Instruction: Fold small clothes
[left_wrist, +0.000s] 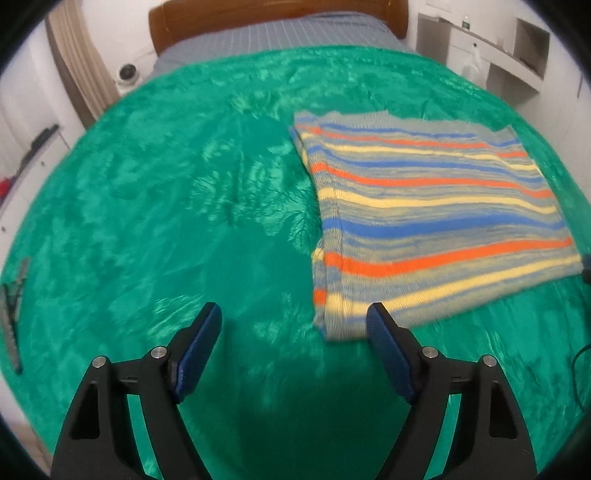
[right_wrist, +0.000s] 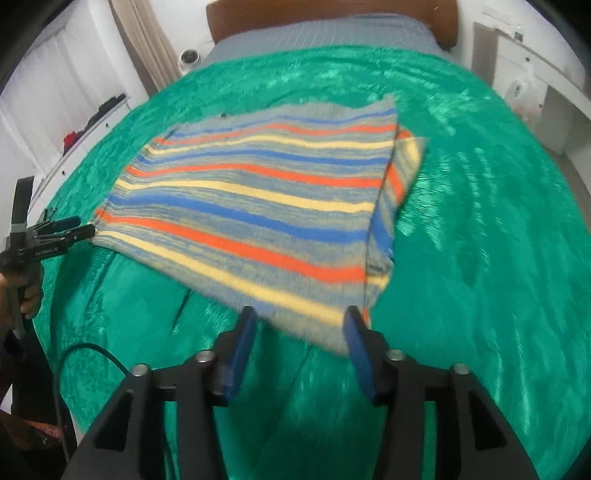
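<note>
A striped knit garment (left_wrist: 424, 218) in grey, blue, orange and yellow lies folded flat on a green plush blanket (left_wrist: 184, 206). It also shows in the right wrist view (right_wrist: 258, 210), with a folded-over strip along its right side. My left gripper (left_wrist: 293, 325) is open and empty, just off the garment's near left corner. It also shows from the side in the right wrist view (right_wrist: 83, 229), its tips at the garment's left corner. My right gripper (right_wrist: 299, 325) is open, its fingers either side of the garment's near edge.
The green blanket (right_wrist: 480, 258) covers a bed with a grey sheet (left_wrist: 280, 37) and a brown headboard (left_wrist: 192, 22). White shelves (left_wrist: 509, 55) stand at the right, a white cabinet (left_wrist: 22, 173) at the left. A black cable (right_wrist: 92, 354) runs near the front left.
</note>
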